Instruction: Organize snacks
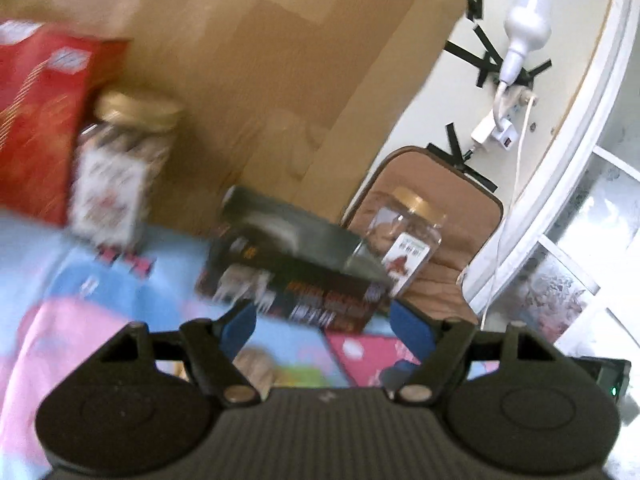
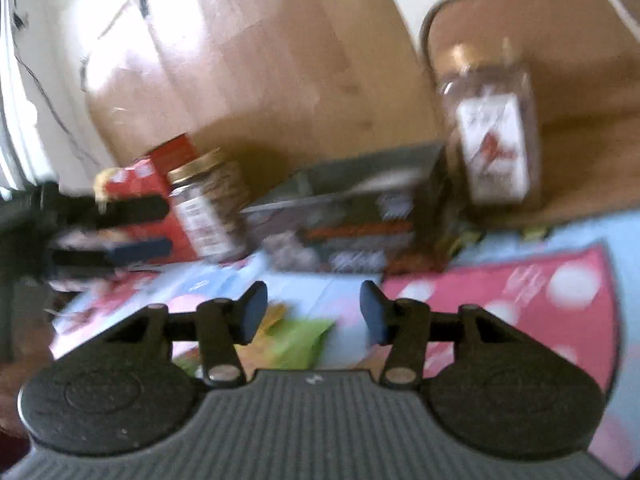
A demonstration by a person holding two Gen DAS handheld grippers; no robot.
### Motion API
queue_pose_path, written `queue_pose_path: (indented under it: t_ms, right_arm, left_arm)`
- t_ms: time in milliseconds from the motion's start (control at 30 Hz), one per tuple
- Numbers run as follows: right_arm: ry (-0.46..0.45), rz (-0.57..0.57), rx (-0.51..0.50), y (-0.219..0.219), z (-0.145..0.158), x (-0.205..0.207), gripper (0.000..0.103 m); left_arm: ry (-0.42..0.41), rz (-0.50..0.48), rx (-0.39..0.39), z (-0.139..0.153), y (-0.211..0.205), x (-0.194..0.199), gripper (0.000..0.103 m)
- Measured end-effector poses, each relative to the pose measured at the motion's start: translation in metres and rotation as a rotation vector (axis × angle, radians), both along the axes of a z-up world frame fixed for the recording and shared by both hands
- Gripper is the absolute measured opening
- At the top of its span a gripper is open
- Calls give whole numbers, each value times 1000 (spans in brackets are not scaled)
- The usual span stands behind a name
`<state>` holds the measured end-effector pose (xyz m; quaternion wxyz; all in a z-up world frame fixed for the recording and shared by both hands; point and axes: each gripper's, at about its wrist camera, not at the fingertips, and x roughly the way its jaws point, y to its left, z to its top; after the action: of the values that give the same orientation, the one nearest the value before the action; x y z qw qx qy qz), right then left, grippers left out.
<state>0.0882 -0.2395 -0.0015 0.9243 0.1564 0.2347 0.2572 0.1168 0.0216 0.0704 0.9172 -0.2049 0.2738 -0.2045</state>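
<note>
A dark snack box (image 1: 292, 264) lies on the colourful cloth, just beyond my open, empty left gripper (image 1: 326, 326). A gold-lidded jar (image 1: 120, 172) stands at the left beside a red box (image 1: 40, 120). A second gold-lidded jar (image 1: 408, 240) stands right of the dark box. In the right wrist view my right gripper (image 2: 314, 312) is open and empty over the cloth, short of the dark box (image 2: 352, 224). The tall jar (image 2: 492, 128) is at the upper right, the other jar (image 2: 208, 208) and red box (image 2: 160, 184) at the left. The left gripper's fingers (image 2: 136, 248) show at the far left.
A large cardboard sheet (image 1: 260, 80) leans behind the snacks. A brown cushion (image 1: 452, 220) stands at the right. A white bulb and power strip (image 1: 516, 60) are taped to the wall. The cloth (image 2: 500, 300) covers the surface with pink and blue patterns.
</note>
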Motion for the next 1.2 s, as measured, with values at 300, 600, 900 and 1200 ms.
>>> queue_pose_path:
  t_ms: [300,600,900,1200]
  right_arm:
    - [61,63,-45,60,-11,-8,57]
    - [-44,48,-250,92,-13,-32,45]
    - [-349,133,-533,139,-15,-68,45]
    - [-299,81,-411,113,-6,-57,45]
  left_arm:
    - [115,71,-30,-31,44,-45,78]
    - [104,9,-25,-29,37,-47,79]
    - [125,-75,29,-33,11,-25,52]
    - [173,-53,-39,-40,19,-7,44]
